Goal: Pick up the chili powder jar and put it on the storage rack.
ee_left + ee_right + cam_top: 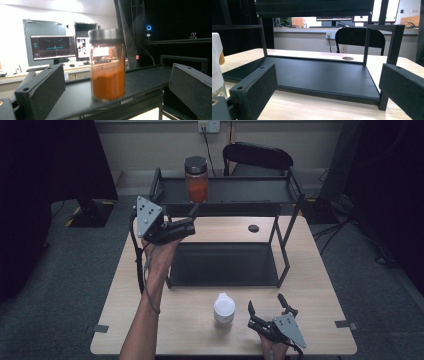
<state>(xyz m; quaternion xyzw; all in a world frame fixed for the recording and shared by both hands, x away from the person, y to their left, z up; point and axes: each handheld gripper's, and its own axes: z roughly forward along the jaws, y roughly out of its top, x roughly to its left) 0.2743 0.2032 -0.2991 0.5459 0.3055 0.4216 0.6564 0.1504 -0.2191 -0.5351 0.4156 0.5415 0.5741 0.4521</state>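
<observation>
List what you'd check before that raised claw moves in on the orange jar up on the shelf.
1. Left gripper jaws spread wider than the jar: ok.
2. Jar centred between the jaws in the left gripper view: ok.
3. Jar upright on the top shelf, lid on: ok.
4. Jaws already touching the jar: not ok, they are short of it.
5. Right gripper open, low over the table, out of the way: ok.
6. White bottle clear of the path: ok.
</observation>
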